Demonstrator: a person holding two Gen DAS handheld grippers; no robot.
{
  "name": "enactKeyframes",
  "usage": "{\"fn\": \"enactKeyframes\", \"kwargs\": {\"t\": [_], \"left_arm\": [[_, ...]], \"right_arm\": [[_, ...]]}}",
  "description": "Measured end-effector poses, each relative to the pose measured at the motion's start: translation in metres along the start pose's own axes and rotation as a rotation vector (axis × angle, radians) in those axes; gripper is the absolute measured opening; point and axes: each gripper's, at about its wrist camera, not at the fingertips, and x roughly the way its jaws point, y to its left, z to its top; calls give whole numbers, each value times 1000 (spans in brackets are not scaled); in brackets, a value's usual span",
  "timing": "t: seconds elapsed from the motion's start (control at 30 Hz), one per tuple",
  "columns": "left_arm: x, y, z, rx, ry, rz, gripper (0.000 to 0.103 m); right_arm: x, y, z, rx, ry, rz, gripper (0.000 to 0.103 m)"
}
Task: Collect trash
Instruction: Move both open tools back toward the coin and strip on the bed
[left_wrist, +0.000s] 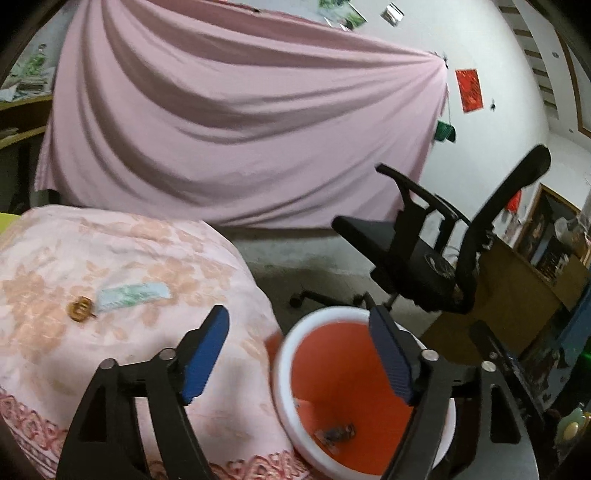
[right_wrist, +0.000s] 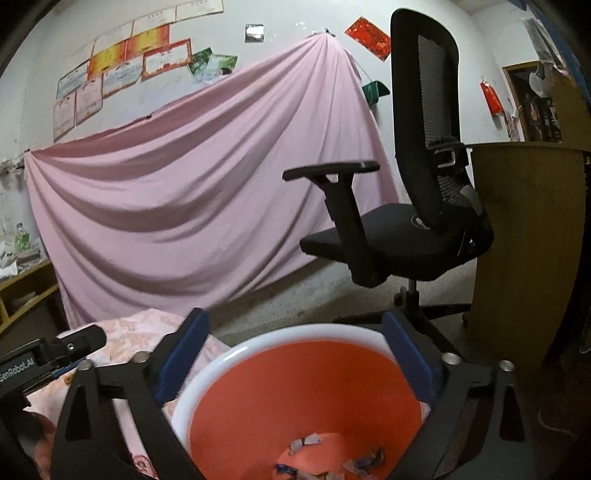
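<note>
1. My own gripper frames cut off the near rim of the red bin (right_wrist: 295, 398) in both views, and the scraps (right_wrist: 364, 461) on its floor are too small to identify.
2. My left gripper (left_wrist: 299, 354) stands open and empty, straddling the bin's white rim and the edge of the cloth-covered worktop (left_wrist: 122, 258).
3. My right gripper (right_wrist: 295, 354) gapes wide over the bin, holding nothing.
4. A pale wrapper (left_wrist: 133, 293) and a brown bit (left_wrist: 80, 308), blurred, lie on the worktop, clear of both grippers.
5. Bare floor separates the bin from the office chair (right_wrist: 406, 229).

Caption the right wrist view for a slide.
Open right tool above the orange bin, wrappers at its bottom.
</note>
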Motion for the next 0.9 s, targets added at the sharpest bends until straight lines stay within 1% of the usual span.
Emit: {"fn": "enactKeyframes", "kwargs": {"t": [0.07,0.1,0.13,0.17,0.2,0.23,0.33,0.47,0.6,0.77,0.9], "left_arm": [[-8,7,3,-5,-36,24,89],[-14,11,5,-11,-67,47,93],[-18,14,6,-15,-94,64,99],[-24,18,6,-20,-131,91,101],[-31,21,7,-18,-166,120,101],[-35,26,8,-11,-182,135,101],[-45,38,13,1,-212,167,101],[-61,58,15,15,-262,186,101],[-79,73,14,54,-318,217,101],[-96,90,13,98,-348,277,101],[-106,105,11,92,-357,305,101]], "right_arm": [[-4,4,3,4,-26,10,103],[-5,7,5,2,-35,17,103],[-8,10,6,0,-46,25,103],[-9,14,7,-3,-58,32,103],[-12,18,8,-10,-75,39,103],[-14,22,8,-16,-88,43,103],[-21,36,10,-39,-137,60,103],[-29,57,13,-46,-189,94,103],[-33,76,16,-39,-222,127,103],[-34,102,18,-50,-235,171,103],[-34,121,16,-53,-243,199,103]]}}
